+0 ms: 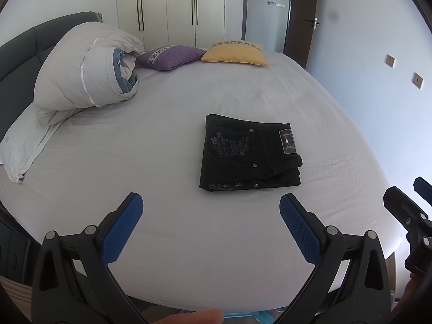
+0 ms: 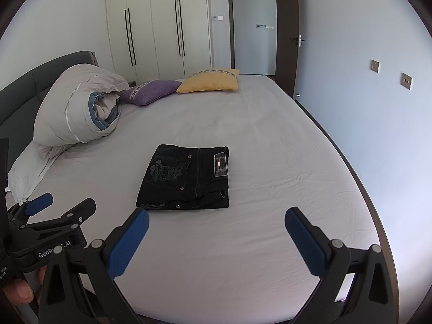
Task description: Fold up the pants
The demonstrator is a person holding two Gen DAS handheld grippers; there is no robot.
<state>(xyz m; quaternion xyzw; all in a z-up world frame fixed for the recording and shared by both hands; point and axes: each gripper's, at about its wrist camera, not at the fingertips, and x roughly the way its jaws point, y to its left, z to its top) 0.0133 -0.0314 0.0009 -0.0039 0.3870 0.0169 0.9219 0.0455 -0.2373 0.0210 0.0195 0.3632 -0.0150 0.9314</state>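
Note:
The black jeans [image 1: 249,156] lie folded into a compact rectangle on the white bed sheet [image 1: 175,229], back pocket and waist label facing up. They also show in the right wrist view [image 2: 186,179]. My left gripper [image 1: 211,202] is open and empty, held above the sheet just short of the jeans' near edge. My right gripper [image 2: 216,217] is open and empty, also just short of the jeans. The right gripper appears at the right edge of the left wrist view [image 1: 410,202]; the left gripper appears at the lower left of the right wrist view [image 2: 63,205].
A rolled duvet [image 1: 81,73] and a flat pillow [image 1: 21,145] lie at the left by the dark headboard [image 1: 16,54]. A purple cushion [image 1: 170,56] and a yellow cushion [image 1: 235,54] sit at the far end. The wall [image 2: 378,108] runs along the bed's right edge.

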